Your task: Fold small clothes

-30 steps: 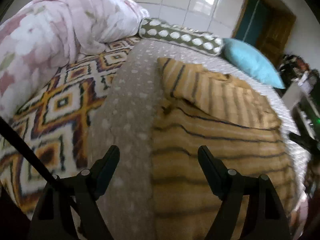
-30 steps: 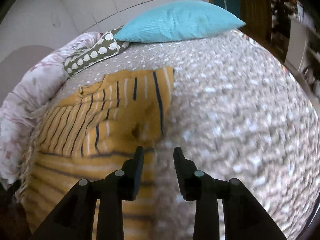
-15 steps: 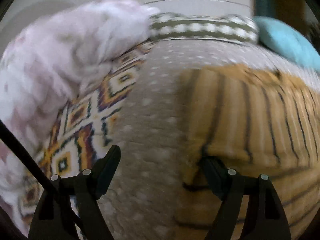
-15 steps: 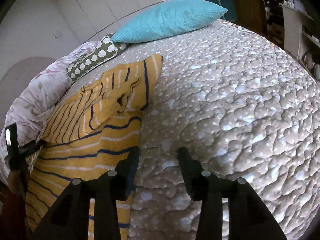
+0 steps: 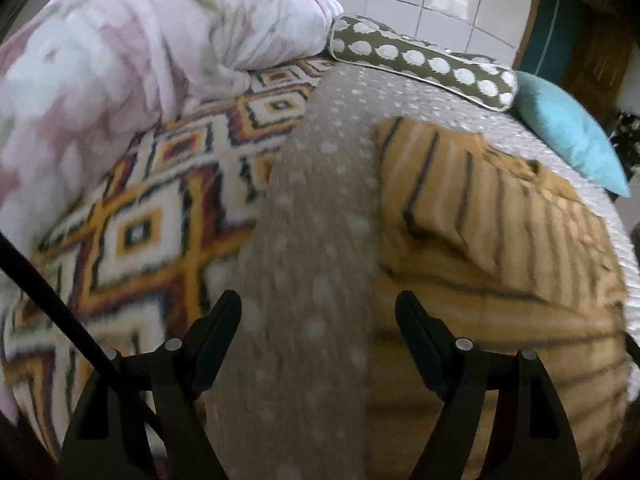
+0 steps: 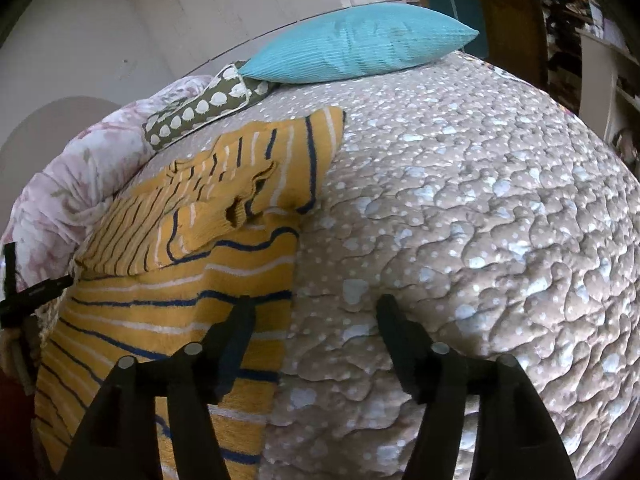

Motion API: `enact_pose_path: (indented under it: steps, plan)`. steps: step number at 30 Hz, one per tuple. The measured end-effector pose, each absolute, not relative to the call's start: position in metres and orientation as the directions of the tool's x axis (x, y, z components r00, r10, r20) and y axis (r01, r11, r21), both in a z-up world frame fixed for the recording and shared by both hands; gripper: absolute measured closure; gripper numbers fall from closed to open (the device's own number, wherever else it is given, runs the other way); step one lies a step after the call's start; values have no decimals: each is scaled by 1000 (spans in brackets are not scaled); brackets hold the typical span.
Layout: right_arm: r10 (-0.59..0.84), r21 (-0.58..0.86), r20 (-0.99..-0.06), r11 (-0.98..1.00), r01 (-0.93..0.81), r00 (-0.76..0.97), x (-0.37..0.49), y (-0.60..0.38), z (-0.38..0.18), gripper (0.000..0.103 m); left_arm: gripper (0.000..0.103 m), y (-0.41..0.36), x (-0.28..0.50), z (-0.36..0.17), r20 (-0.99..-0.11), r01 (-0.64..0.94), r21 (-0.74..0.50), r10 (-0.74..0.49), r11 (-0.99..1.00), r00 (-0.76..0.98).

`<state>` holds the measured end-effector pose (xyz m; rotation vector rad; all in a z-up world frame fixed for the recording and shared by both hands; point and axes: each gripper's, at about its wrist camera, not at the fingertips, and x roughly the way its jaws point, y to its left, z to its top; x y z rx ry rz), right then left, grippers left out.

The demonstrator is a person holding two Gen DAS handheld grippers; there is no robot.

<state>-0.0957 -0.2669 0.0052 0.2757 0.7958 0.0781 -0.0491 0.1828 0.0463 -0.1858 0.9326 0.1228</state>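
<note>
A mustard-yellow sweater with dark blue and white stripes point(image 6: 168, 280) lies flat on the dotted beige bedspread point(image 6: 480, 220), both sleeves folded in over its chest. It also shows in the left wrist view point(image 5: 500, 248), blurred. My left gripper point(image 5: 318, 312) is open and empty, above the bedspread just left of the sweater's left edge. My right gripper point(image 6: 314, 316) is open and empty, above the sweater's right edge near the hem, its left finger over the fabric.
A pink floral duvet point(image 5: 140, 40) is piled at the left over a geometric patterned blanket point(image 5: 160, 208). A green dotted bolster point(image 5: 420, 60) and a turquoise pillow point(image 6: 360, 44) lie at the head of the bed. Shelves point(image 6: 608, 60) stand at right.
My right gripper opened wide and drew back toward the sweater's hem. My left gripper stayed open and swung along the sweater's left edge.
</note>
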Motion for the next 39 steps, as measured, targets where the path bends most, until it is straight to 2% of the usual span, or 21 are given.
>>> enact_pose_path:
  steps: [4, 9, 13, 14, 15, 17, 19, 22, 24, 25, 26, 28, 29, 30, 34, 35, 36, 37, 38, 39]
  plan:
    - [137, 241, -680, 970, 43, 720, -100, -263, 22, 37, 24, 169, -93, 57, -785, -161, -146, -15, 976, 619]
    - [246, 338, -597, 940, -39, 764, -87, -249, 61, 40, 24, 153, -132, 58, -756, -169, -160, -11, 973, 655]
    - [222, 268, -660, 962, -51, 717, -38, -226, 59, 45, 24, 147, -156, 51, -739, -222, -157, 35, 962, 673]
    - [199, 239, -702, 970, -37, 684, -20, -221, 50, 48, 24, 145, -161, 49, -736, -232, -149, 48, 961, 675]
    - [189, 229, -724, 973, -28, 663, -11, -219, 45, 65, 24, 144, -164, 47, -737, -235, -146, 53, 961, 674]
    - [187, 206, -778, 978, -38, 599, 9, -215, 32, 94, 24, 144, -169, 46, -738, -231, -137, 56, 963, 673]
    - [160, 151, -774, 986, -66, 612, 13, -210, 38, 94, 24, 144, -171, 47, -736, -222, -116, 66, 968, 674]
    - [15, 28, -771, 1000, 12, 637, 25, -215, 44, 98, 24, 151, -171, 50, -733, -214, -141, 43, 967, 679]
    - [-112, -70, -770, 993, 92, 628, 31, -221, 42, 98, 24, 156, -168, 49, -746, -193, -204, -24, 960, 666]
    - [-87, -33, -779, 995, 98, 621, 31, -228, 41, 98, 24, 160, -166, 47, -751, -183, -247, -69, 952, 656]
    - [2, 66, -785, 995, 81, 619, 25, -237, 42, 96, 24, 164, -164, 45, -753, -173, -302, -123, 938, 646]
    - [142, 218, -778, 975, 52, 612, 4, -251, 42, 81, 24, 168, -160, 42, -749, -155, -372, -197, 915, 632]
    - [175, 254, -770, 966, 43, 614, -7, -255, 41, 68, 24, 169, -157, 41, -744, -142, -397, -228, 907, 628]
    - [206, 284, -762, 958, 32, 614, -20, -258, 40, 62, 24, 168, -154, 40, -740, -127, -416, -254, 900, 623]
    - [308, 387, -764, 922, 21, 568, -75, -268, 19, 61, 24, 169, -136, 27, -720, -68, -517, -390, 853, 574]
    - [333, 417, -764, 909, 28, 553, -89, -271, 10, 61, 27, 168, -134, 25, -717, -59, -526, -405, 848, 568]
    - [362, 449, -754, 893, 27, 549, -101, -274, 4, 61, 42, 166, -133, 25, -713, -48, -533, -418, 845, 563]
    - [407, 501, -723, 865, 18, 558, -117, -276, -1, 61, 52, 163, -132, 23, -707, -33, -553, -447, 833, 548]
    - [442, 536, -704, 844, 8, 557, -127, -277, -3, 61, 69, 161, -133, 20, -695, -26, -589, -490, 808, 526]
    - [482, 575, -682, 818, -5, 549, -135, -275, -6, 61, 74, 160, -136, 17, -685, -27, -613, -515, 790, 515]
